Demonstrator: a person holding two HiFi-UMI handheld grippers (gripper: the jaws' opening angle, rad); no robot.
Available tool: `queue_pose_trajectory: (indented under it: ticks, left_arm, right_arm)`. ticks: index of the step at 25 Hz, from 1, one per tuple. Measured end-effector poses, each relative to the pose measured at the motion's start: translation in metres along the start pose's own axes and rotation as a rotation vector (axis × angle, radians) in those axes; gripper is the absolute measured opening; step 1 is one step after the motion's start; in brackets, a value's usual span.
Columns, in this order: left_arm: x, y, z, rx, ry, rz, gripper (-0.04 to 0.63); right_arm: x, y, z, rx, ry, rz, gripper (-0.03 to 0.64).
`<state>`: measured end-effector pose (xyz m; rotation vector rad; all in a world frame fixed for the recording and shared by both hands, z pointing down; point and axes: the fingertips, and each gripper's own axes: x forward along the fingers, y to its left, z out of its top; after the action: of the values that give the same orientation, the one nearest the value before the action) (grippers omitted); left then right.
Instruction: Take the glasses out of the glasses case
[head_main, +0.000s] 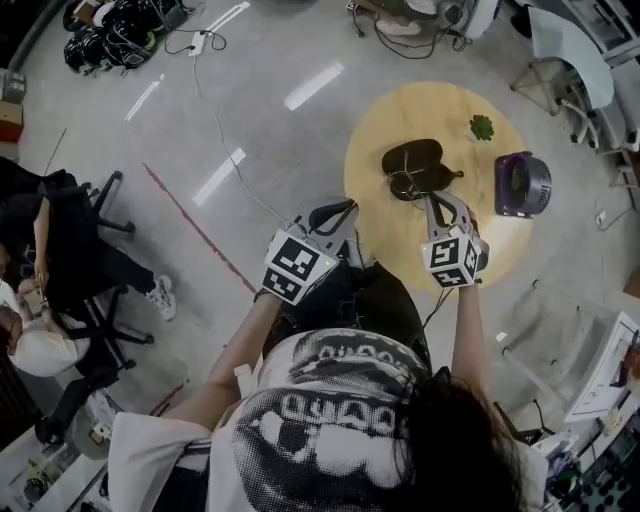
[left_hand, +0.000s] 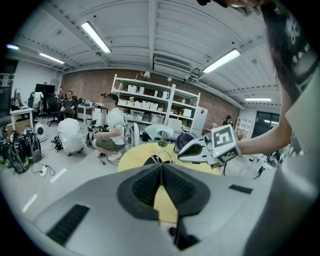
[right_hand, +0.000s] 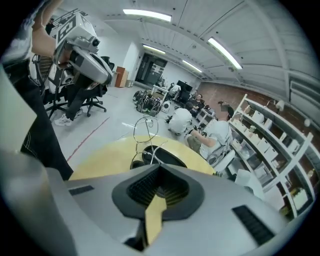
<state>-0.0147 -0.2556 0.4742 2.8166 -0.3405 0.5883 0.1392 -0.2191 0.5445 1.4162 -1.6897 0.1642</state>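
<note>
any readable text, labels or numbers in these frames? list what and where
No readable text in any view.
Left marker cube: black-and-white square pattern, no letters.
Right marker cube: the same kind of pattern.
Shirt print: letter-like shapes, too blurred to read.
Shelf boxes: too small to tell.
</note>
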Motion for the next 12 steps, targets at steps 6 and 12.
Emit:
queue_pose_trajectory:
  ticks: [6, 12]
  left_arm:
    - [0.002, -0.003, -0.009, 0.000, 0.007, -0.032, 0.021]
    - [0.005, -0.007, -0.014, -0.011, 0.014, -0.052, 0.021]
  right_arm:
    - [-0.021, 0.014, 0.002, 0.063, 0.005, -0.023, 0.000]
    - [-0.044, 0.024, -0.001, 0.106, 0.015, -0.032, 0.000]
